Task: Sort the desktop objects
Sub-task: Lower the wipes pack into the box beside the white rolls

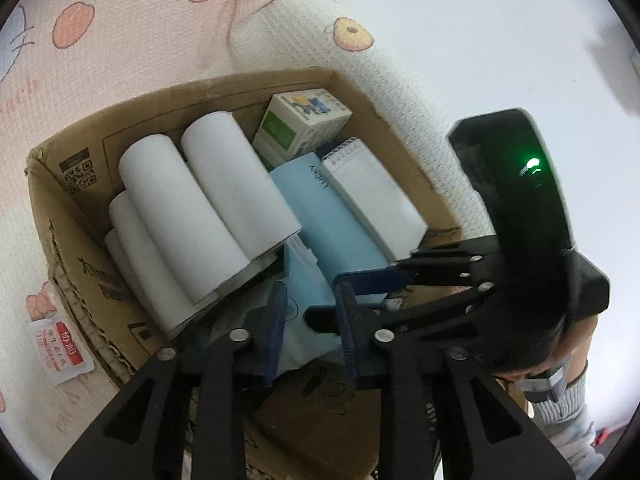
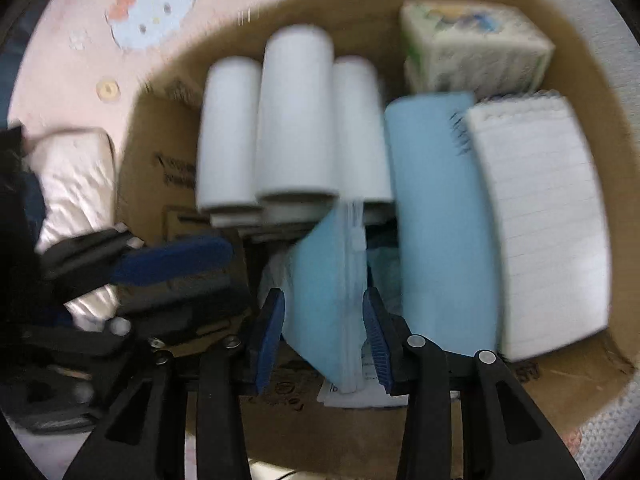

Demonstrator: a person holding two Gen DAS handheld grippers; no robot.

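In the lower middle of the right wrist view, a light blue zip pouch (image 2: 328,300) stands inside the cardboard box (image 2: 160,152), between the half-open right gripper (image 2: 324,336) pads; contact is unclear. The left gripper (image 1: 310,320) hovers half-open, empty, beside white rolls (image 1: 200,208).

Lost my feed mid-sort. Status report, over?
Right tool straddling the blue zip pouch in the cardboard box, grip unconfirmed. Left tool open, empty, beside it. White rolls and blue notebook crowd the pouch.
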